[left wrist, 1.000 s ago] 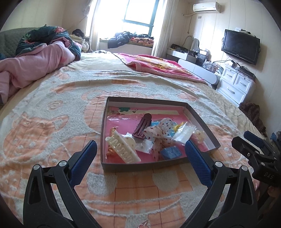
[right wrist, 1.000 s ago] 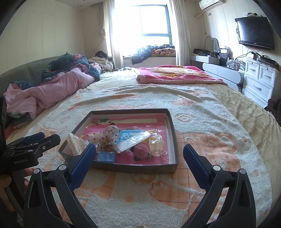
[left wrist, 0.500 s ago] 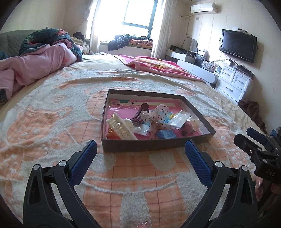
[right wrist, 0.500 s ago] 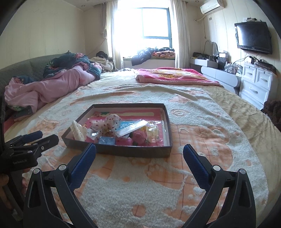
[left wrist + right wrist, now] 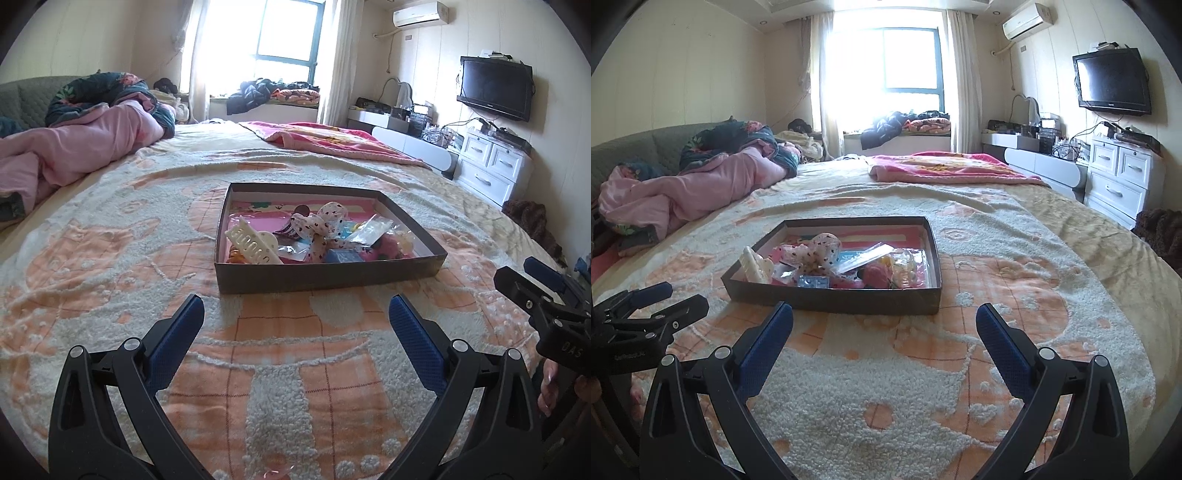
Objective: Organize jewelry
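A shallow dark cardboard tray (image 5: 325, 277) (image 5: 831, 299) with a pink floor lies on the bed. It holds a cream hair claw (image 5: 253, 243) (image 5: 755, 264), a spotted bow (image 5: 325, 221) (image 5: 816, 253), a maroon clip (image 5: 295, 218), clear plastic bags (image 5: 373, 229) (image 5: 864, 256), a blue packet (image 5: 343, 255) (image 5: 812, 282) and a pink piece (image 5: 875, 275). My left gripper (image 5: 295, 314) is open and empty, well short of the tray. My right gripper (image 5: 884, 321) is open and empty, just short of the tray's near wall.
The bed has an orange and cream fleece blanket (image 5: 288, 369). A pink quilt (image 5: 74, 147) lies at the left, a pink blanket (image 5: 332, 140) at the far end. White drawers (image 5: 491, 166) and a wall TV (image 5: 495, 92) stand at the right.
Both grippers have drawn back and lowered, so the tray sits farther off and is seen at a flatter angle. Both stay open and empty. The tray's contents have not moved.
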The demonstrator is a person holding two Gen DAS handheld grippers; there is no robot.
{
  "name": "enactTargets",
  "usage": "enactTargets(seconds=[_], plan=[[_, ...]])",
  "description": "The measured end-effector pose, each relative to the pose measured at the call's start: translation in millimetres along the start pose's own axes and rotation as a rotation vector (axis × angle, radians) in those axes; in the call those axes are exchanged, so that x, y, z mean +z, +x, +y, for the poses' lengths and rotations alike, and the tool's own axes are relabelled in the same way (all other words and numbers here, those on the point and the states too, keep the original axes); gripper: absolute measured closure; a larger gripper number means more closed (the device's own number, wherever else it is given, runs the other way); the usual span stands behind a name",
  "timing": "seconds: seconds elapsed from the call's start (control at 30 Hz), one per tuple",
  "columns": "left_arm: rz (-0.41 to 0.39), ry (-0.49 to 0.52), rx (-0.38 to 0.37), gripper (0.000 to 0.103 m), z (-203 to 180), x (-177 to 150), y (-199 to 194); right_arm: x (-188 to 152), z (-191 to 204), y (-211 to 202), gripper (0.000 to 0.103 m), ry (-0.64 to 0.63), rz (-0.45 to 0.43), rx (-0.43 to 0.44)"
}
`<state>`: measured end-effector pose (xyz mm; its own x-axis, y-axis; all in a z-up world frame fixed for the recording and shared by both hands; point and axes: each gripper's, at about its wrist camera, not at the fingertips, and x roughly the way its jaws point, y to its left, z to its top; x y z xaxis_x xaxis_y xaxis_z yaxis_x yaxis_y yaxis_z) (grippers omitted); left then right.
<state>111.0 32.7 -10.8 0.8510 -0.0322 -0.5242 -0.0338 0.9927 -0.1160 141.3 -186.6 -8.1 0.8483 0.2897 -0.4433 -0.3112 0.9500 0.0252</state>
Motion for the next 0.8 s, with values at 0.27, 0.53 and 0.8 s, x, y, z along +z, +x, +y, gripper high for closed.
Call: enactTargets(seconds=[0.27, 0.53, 0.8], plan=[[-0.063, 0.009, 0.032, 0.011, 2, -4, -14, -9, 7, -14, 0.006, -0.022, -0.046, 0.026], [-0.110, 0.014, 0.040, 0.011, 5, -12, -29, -18, 10, -30, 0.006, -0.016, -0.108, 0.028], [-0.143, -0.002, 0.050, 0.011, 7, -17, -35, -22, 11, -47, 0.006, -0.015, -0.186, 0.020]])
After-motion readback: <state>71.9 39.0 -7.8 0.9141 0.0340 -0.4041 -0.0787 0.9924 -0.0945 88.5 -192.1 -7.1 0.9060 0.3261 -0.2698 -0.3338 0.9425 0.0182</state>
